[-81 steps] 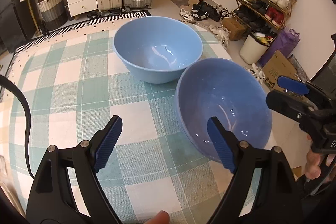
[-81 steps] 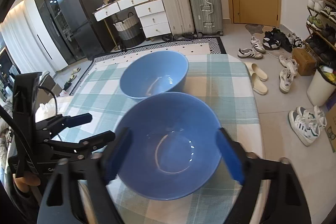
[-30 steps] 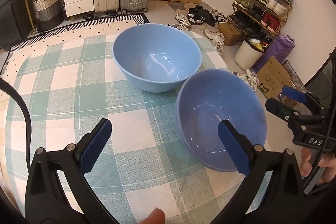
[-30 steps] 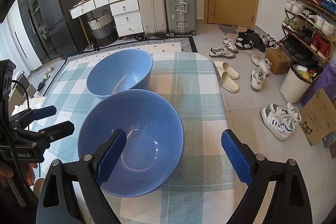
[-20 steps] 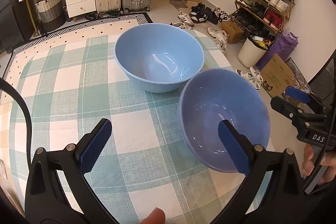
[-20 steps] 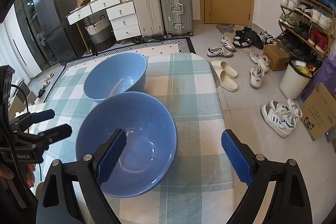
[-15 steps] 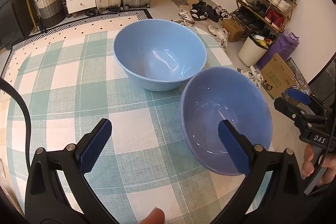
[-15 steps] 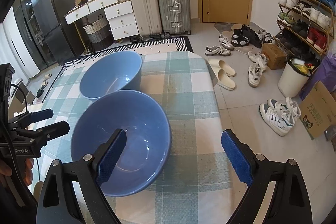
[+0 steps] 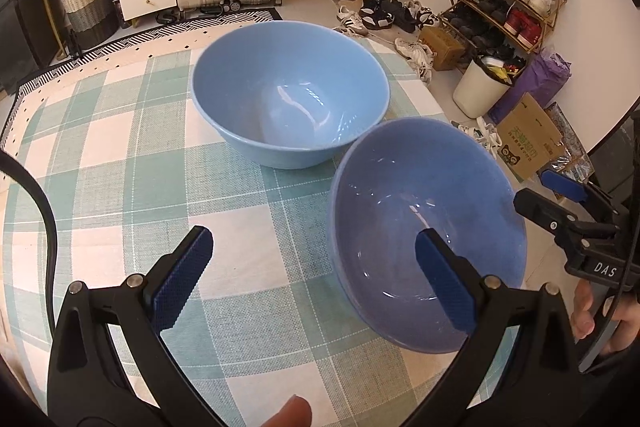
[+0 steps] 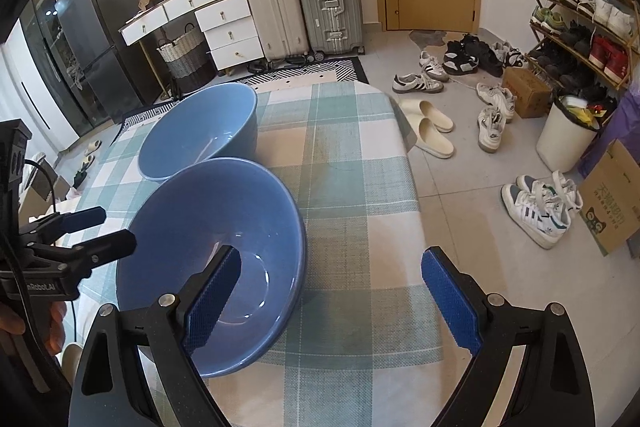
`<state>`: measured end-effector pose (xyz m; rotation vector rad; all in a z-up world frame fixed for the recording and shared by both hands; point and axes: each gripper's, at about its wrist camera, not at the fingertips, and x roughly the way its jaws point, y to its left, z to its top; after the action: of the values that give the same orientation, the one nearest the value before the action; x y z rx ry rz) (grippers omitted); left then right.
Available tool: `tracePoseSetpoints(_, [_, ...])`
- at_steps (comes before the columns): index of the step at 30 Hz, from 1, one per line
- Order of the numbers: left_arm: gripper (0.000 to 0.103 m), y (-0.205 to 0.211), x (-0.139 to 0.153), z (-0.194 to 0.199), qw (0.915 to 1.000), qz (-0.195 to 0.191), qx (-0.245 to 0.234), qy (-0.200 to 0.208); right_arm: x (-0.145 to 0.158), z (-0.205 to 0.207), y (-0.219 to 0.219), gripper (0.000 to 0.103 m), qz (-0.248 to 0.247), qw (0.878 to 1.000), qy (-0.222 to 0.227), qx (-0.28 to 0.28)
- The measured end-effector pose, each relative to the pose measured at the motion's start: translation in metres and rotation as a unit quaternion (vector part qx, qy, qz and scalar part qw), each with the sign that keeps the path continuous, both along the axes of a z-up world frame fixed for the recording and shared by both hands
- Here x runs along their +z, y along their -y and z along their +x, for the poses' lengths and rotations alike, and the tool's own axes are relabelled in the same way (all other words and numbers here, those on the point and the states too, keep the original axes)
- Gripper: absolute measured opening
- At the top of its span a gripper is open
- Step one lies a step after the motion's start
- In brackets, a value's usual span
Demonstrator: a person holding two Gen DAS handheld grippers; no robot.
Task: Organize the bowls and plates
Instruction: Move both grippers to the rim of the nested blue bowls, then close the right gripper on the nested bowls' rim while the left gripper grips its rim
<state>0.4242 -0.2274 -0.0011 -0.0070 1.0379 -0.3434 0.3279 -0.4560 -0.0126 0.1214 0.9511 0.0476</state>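
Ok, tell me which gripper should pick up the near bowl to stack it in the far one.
Probably the right gripper: it is open, and its left finger appears already inside the near bowl, across the rim. The left gripper, also open, is aimed more at the tablecloth than at the far bowl.

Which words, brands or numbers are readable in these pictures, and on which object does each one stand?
"DAS": white letters on the body of the right tool, seen from the left wrist camera.
"Robot.AI": white letters on the body of the left tool; the start is hidden.
Cardboard box by the shoe rack: green print, too blurred to read.
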Motion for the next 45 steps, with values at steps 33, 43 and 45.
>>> tracePoseSetpoints(33, [0.089, 0.021, -0.044, 0.021, 0.9991, 0.033, -0.007, -0.027, -0.027, 0.014, -0.021, 0.093, 0.024, 0.998, -0.037, 0.042])
tracePoseSetpoints(43, [0.071, 0.029, -0.059, 0.035, 0.9986, 0.034, -0.008, -0.039, -0.038, 0.018, -0.026, 0.074, 0.028, 0.997, -0.052, 0.05])
tracePoseSetpoints(45, [0.066, 0.029, -0.06, 0.037, 0.9985, 0.035, -0.006, -0.041, -0.039, 0.018, -0.027, 0.067, 0.028, 0.997, -0.053, 0.052])
